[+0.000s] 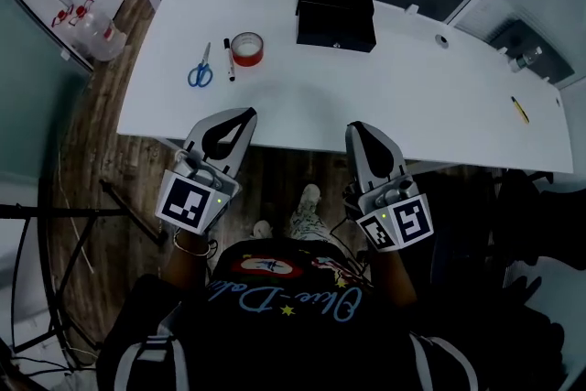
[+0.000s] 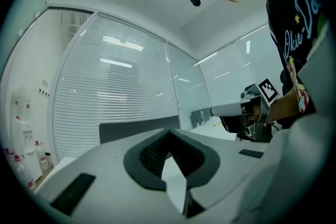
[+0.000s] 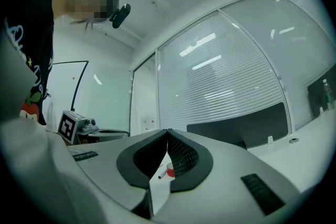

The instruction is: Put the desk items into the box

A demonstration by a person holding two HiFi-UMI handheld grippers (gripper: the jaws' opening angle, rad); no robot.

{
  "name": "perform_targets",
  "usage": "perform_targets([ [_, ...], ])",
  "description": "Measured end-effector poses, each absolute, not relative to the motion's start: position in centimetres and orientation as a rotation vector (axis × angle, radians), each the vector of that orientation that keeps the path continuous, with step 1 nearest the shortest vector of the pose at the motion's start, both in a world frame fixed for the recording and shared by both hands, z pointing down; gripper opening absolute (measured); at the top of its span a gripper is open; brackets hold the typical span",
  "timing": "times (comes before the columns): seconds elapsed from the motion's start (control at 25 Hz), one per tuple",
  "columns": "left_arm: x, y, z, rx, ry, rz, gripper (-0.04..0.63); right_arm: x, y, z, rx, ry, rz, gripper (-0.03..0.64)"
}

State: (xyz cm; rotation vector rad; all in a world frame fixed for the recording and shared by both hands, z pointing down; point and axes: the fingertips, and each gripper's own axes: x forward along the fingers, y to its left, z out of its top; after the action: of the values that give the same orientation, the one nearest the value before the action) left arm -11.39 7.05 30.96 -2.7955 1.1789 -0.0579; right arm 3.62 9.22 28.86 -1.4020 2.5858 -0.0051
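Blue-handled scissors [image 1: 200, 69], a dark marker [image 1: 228, 59] and a red tape roll [image 1: 246, 48] (lying flat) cluster on the left. The black box [image 1: 335, 14] stands mid-back; a yellow pen [image 1: 519, 109] lies far right.

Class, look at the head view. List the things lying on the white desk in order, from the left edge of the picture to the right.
blue-handled scissors → marker → red roll of tape → black box → yellow pen
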Motion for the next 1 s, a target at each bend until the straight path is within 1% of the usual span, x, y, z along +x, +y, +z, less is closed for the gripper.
perform_targets([
  [0.28,-10.3,2.7,30.7,-2.733,1.319,-0.084,0.029,4.7,3.2,28.5,-1.241,2.661,-0.010,0.014],
  [0.64,-9.6,-2.0,32.5,-2.681,1.465,-0.158,0.031,6.2,-2.4,29.5,-1.124,2.711,-0.071,0.014],
  [0.76,-9.5,-3.0,33.0,-2.672,1.517,-0.185,0.077,6.6,-3.8,29.7,-1.078,2.725,-0.090,0.014],
  [1.0,-10.1,-5.6,35.0,-2.629,1.574,-0.273,0.077,7.5,-5.9,30.3,-1.045,2.738,-0.122,0.014],
])
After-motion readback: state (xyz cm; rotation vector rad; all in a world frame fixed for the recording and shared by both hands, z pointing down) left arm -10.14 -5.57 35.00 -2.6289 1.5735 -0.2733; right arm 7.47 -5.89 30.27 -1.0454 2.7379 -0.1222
